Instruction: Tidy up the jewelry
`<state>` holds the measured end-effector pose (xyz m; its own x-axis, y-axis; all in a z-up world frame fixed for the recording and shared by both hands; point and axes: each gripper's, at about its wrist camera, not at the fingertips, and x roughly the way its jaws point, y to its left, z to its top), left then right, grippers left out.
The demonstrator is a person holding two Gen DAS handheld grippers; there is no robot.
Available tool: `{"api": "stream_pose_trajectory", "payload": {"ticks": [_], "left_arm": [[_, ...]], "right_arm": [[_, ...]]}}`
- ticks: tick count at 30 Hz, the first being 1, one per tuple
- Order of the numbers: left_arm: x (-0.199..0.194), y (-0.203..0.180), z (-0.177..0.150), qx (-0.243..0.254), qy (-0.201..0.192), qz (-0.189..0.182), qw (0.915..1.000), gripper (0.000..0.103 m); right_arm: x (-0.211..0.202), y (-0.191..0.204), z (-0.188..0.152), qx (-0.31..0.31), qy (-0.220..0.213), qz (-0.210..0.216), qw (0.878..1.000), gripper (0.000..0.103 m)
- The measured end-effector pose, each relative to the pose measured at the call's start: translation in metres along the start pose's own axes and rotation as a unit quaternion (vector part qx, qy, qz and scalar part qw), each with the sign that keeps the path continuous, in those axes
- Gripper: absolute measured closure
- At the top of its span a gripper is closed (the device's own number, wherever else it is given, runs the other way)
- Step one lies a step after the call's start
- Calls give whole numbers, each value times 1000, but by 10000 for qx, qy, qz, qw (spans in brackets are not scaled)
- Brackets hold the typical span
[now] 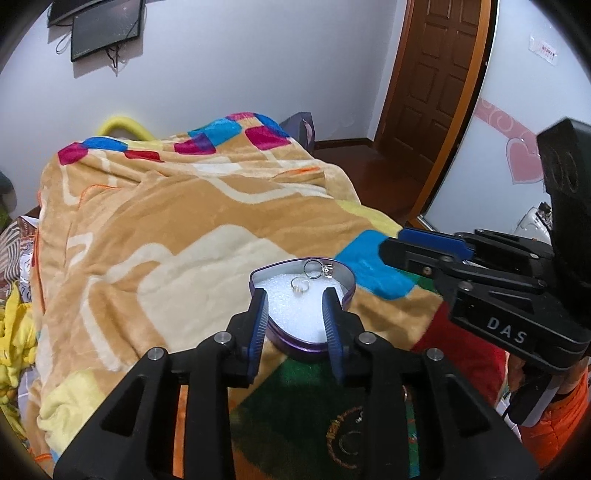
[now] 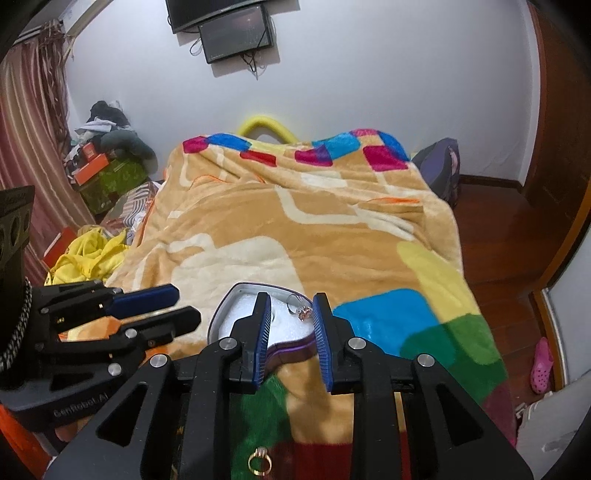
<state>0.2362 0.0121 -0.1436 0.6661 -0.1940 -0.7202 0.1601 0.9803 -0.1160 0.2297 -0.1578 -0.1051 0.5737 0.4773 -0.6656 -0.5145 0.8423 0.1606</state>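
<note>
While both claws hover over the bed, I see the heart-shaped tin [image 1: 303, 325] lying open on the patchwork blanket [image 1: 177, 221], near the blanket's near edge, its floor lined with white foam [image 1: 295, 310].

Left gripper [image 1: 295, 295]: jaws apart, nothing between the pads; the tin shows through the gap below them. No contact that I can make out.

Right gripper [image 2: 290, 299]: jaws apart, empty. In its own view it sits over the tin's near right side. From the left camera it reaches in from the right, fingertips just short of the tin.

Inside the tin: a small ring [image 1: 300, 285] lies flat on the foam, toward the far side. A larger ring with a stone [image 1: 317, 268] leans at the far right wall.

Outside the tin: a gold ring [image 2: 260, 462] lies on the blanket, near side, on the dark red patch below the right gripper.

Far wall: two dark screens [image 2: 236, 35].
</note>
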Motion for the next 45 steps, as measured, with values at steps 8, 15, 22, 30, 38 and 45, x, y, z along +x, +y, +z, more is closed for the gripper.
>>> {"api": "stream_pose_trajectory", "payload": {"ticks": [8, 15, 22, 30, 38, 45], "left_arm": [[-32, -7, -6, 2, -144, 97, 9998, 66], [-52, -9, -22, -9, -125, 180, 9998, 63], [-57, -9, -44, 20, 66, 253, 9997, 63], [-49, -3, -71, -90, 385, 262, 9989, 63], [-32, -3, -90, -261, 705, 130, 9971, 63], [-16, -11, -97, -330, 891, -54, 9955, 63]], "right_arm": [[-35, 8, -7, -158, -170, -270, 9994, 78], [-59, 7, -21, -137, -194, -418, 9988, 77], [-67, 10, -47, -91, -6, -473, 9988, 77], [-59, 12, -80, 4, 406, -323, 9987, 77], [-35, 18, -108, 89, 868, -113, 9961, 77], [-26, 18, -124, 149, 1093, -35, 9939, 77]]}}
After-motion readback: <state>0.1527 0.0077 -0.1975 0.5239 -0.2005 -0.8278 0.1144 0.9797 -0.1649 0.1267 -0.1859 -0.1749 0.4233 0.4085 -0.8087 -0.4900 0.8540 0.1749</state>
